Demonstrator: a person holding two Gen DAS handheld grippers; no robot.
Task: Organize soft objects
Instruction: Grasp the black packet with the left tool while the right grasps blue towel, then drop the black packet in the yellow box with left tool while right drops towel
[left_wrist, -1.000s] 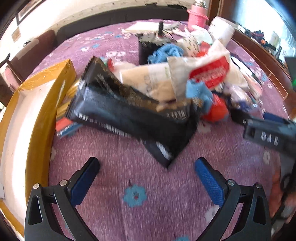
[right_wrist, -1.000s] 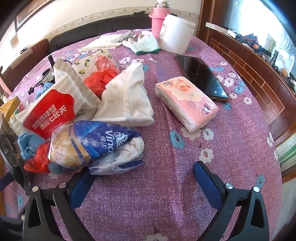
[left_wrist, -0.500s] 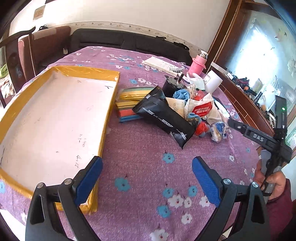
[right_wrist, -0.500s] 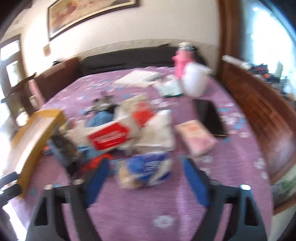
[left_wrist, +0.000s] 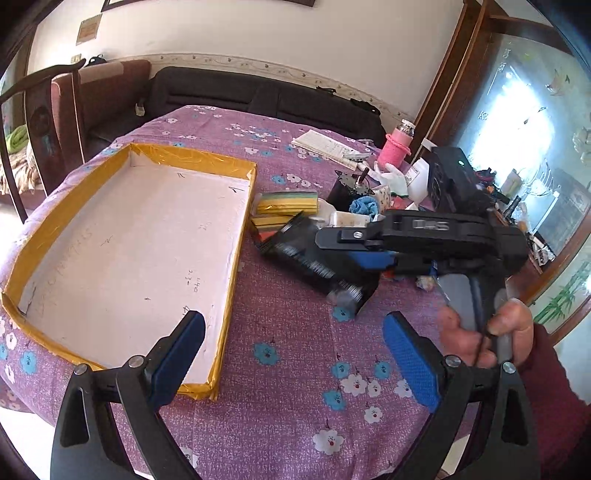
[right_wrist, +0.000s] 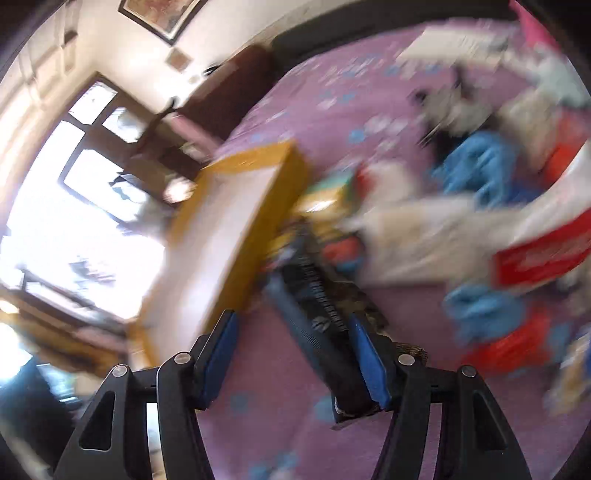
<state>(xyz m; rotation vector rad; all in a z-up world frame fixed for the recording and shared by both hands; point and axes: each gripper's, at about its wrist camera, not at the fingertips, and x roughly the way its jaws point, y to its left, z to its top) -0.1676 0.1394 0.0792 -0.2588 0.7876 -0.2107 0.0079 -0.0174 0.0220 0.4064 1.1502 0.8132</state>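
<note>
While the left claw (left_wrist: 291, 354) hung released near the yellow-edged tray (left_wrist: 236, 236), the right claw (right_wrist: 295, 354), jaws just closing, straddled the black packet (right_wrist: 321, 332) lying beside that tray, not yet clenched.

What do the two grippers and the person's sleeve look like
Both grippers are black plastic frames with silver screws and two fingers faced with textured blue pads: the left gripper and the right gripper. Seen from the left wrist, the right one has pale lettering on its side, a grey handle and a small green light. The sleeve is dark red.
</note>
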